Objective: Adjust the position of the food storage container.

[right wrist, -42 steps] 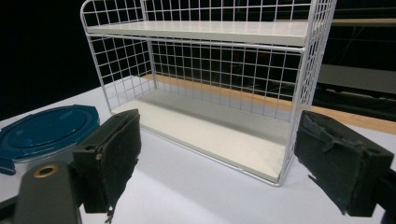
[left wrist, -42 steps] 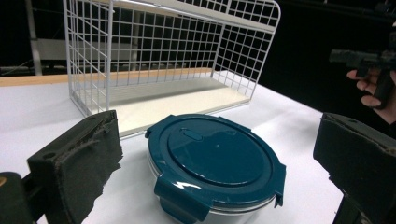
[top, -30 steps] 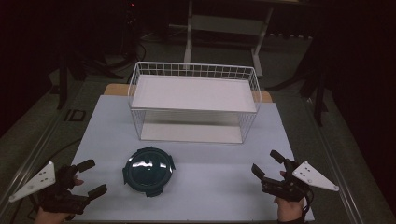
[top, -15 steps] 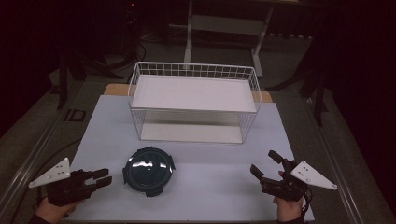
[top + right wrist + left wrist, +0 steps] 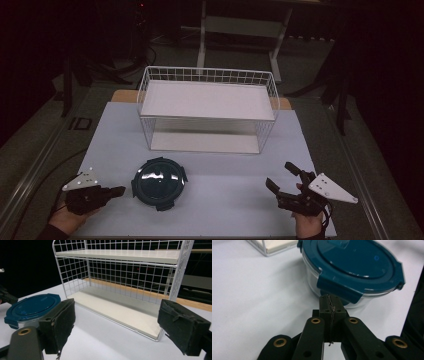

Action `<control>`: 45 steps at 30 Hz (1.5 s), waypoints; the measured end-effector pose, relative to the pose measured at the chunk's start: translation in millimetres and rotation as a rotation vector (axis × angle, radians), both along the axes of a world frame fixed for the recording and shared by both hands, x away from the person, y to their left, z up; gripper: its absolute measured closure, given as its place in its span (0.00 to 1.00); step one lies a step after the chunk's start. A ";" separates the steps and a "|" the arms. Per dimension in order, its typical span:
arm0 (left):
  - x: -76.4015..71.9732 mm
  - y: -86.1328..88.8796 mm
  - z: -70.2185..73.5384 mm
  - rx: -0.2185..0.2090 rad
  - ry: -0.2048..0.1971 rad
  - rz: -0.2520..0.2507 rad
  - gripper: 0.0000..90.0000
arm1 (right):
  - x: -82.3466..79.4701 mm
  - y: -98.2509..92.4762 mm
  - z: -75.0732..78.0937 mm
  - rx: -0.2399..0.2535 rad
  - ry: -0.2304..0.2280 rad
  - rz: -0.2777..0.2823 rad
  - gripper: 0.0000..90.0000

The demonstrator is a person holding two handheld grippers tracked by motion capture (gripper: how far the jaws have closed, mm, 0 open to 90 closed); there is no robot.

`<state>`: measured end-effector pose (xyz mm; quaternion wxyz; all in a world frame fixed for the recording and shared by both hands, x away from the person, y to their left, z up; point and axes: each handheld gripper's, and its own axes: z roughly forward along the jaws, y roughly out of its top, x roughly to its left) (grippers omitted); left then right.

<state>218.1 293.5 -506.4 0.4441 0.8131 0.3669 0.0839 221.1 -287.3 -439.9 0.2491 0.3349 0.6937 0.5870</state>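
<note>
1. The left gripper point(image 5: 119, 190) has just been closing; its jaws are now pressed together on nothing, tips just beside the teal-lidded glass container point(image 5: 159, 183).
2. That container sits on the white table point(image 5: 225, 165) in front of the wire shelf rack point(image 5: 207, 107).
3. The right gripper point(image 5: 282, 176) hangs wide open and empty, well apart.

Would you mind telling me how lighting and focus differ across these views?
High view: dim, black surroundings, glare on the container lid. Left gripper view: bright, sharp container, shut left tool. Right gripper view: open right tool soft, rack crisp.
</note>
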 end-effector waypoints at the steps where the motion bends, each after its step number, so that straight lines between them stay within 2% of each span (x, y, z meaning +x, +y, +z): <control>1: 1.0 -0.4 0.2 -0.004 0.002 -0.002 1.00 | 0.2 0.2 -0.4 0.000 0.001 0.000 0.16; 5: 4.3 -4.1 2.1 -0.003 0.007 -0.009 1.00 | 1.1 1.2 -2.1 -0.002 0.014 0.011 0.16; 11: 9.1 -13.1 -0.1 0.024 0.024 -0.029 1.00 | 0.7 1.9 -1.9 -0.008 0.011 0.017 0.16; 13: 12.0 -11.8 0.0 0.004 0.026 -0.018 1.00 | 0.8 2.3 -2.3 -0.008 0.016 0.020 0.16; 16: 15.0 -14.6 2.4 0.021 0.023 -0.019 1.00 | 1.8 2.8 -3.1 -0.012 0.017 0.024 0.16; 22: 22.5 -20.2 1.9 0.007 0.037 -0.025 1.00 | 1.0 2.7 -2.6 -0.010 0.017 0.026 0.16; 28: 23.4 -26.1 6.6 0.054 0.029 -0.032 1.00 | 1.7 2.6 -3.4 -0.011 0.022 0.028 0.16; 32: 24.4 -25.3 5.2 0.048 0.046 -0.026 1.00 | 1.9 1.7 -3.5 -0.001 0.026 0.027 0.16; 38: 27.1 -29.1 6.6 0.055 0.051 -0.024 1.00 | 1.9 4.2 -3.9 -0.006 0.031 0.033 0.16; 45: 33.6 -42.0 9.3 0.064 0.057 -0.053 1.00 | 2.7 5.0 -4.9 -0.005 0.035 0.036 0.16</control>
